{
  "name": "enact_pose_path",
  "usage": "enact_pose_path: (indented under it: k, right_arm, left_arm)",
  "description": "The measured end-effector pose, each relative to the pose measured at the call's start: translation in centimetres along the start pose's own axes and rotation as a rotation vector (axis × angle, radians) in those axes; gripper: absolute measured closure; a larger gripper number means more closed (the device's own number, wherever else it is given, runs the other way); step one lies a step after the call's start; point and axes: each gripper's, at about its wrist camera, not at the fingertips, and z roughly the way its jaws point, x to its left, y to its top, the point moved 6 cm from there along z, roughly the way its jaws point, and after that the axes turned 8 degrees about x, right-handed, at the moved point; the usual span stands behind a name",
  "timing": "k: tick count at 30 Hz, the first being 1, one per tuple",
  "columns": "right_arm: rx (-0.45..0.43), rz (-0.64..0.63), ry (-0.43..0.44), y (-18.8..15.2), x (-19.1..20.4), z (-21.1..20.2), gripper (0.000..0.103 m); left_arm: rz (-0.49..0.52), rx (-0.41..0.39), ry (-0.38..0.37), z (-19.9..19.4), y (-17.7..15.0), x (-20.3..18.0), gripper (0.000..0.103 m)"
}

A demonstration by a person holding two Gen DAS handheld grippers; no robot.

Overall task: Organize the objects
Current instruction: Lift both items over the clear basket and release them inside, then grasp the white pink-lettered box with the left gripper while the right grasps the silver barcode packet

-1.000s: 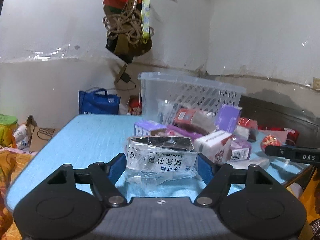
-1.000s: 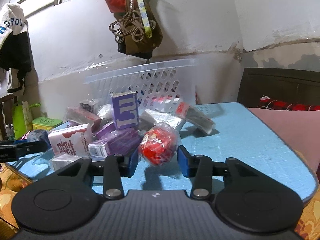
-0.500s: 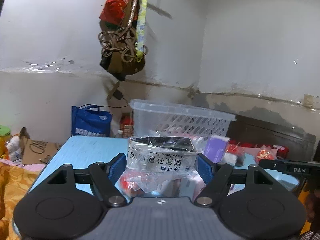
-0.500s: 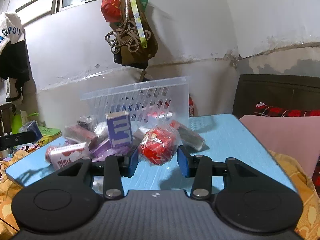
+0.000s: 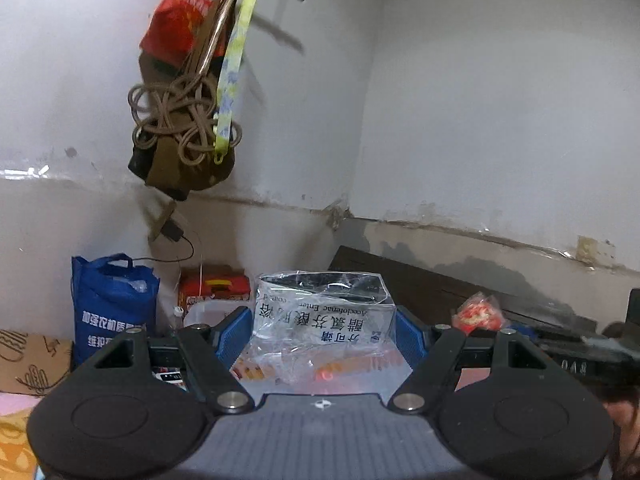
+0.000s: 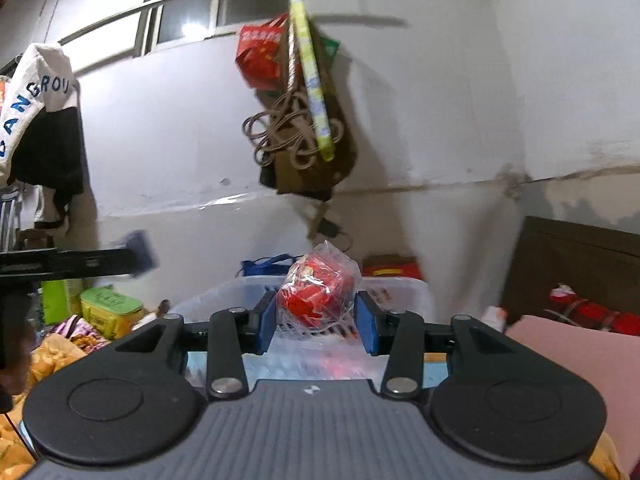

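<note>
Sitting between each gripper's pads: clear packet (image 5: 325, 322) (left), red packet (image 6: 318, 298).

blue tote bag (image 5: 114, 304) w/ white print stands on floor by wall, cardboard box (image 5: 34, 362) just left of it. knotted rope bundle (image 5: 182, 120) + red packet (image 5: 180, 26) hang high on wall. window (image 6: 192, 8) up top, black/white jacket (image 6: 40, 120) hanging at left, pink cushion (image 6: 576, 356) at right.

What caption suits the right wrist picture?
Right hand-held gripper holding a red wrapped packet above a white basket.
</note>
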Motion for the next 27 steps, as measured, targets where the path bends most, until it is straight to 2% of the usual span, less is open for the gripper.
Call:
enact_pose_path:
  k: [4,6,7,8,9,10,12,15,17,20,24,27]
  right_arm:
    - [0.046,-0.025,0.002,1.3,0.2,3.9,0.057]
    - [0.059,-0.029,0.012,1.4,0.1,5.0,0.055]
    - [0.065,-0.026,0.011,1.4,-0.1,5.7,0.041]
    - [0.078,-0.029,0.011,1.2,-0.2,6.0,0.031]
    - [0.089,-0.035,-0.006,0.9,-0.3,6.0,0.015]
    - [0.078,-0.044,-0.035,0.5,-0.3,5.7,0.008]
    - [0.063,-0.05,-0.046,-0.2,-0.4,4.7,0.004]
    - [0.049,0.008,-0.046,-2.4,-1.2,2.0,0.0]
    - [0.059,0.055,-0.055,-5.1,-1.7,-0.1,0.0]
    - [0.092,0.147,-0.062,-9.7,-1.8,-2.9,0.0]
    - [0.094,0.175,-0.017,-14.6,1.2,-6.0,0.0]
    - [0.106,0.192,0.054,-16.9,4.2,-7.1,0.001]
  left_arm:
    - [-0.044,0.056,0.011,3.7,1.1,0.3,0.025]
    - [-0.041,0.054,0.014,4.9,1.3,0.2,0.025]
    - [-0.032,0.066,0.029,5.9,1.3,0.2,0.023]
    - [-0.033,0.086,0.054,6.7,1.2,0.5,0.016]
    - [-0.036,0.12,0.073,7.6,1.0,0.8,0.015]
    - [-0.038,0.156,0.083,8.4,0.5,1.1,0.015]
    - [-0.039,0.195,0.079,8.6,-0.7,1.5,0.015]
    - [-0.036,0.151,0.07,6.3,-2.0,1.7,0.015]
    - [-0.043,0.119,0.053,3.2,-3.7,1.5,0.015]
    - [-0.056,0.078,0.085,-1.5,-7.4,1.7,0.015]
    - [-0.106,0.072,0.141,-5.4,-12.9,1.7,0.015]
    - [-0.118,0.078,0.115,-6.4,-15.5,0.6,0.016]
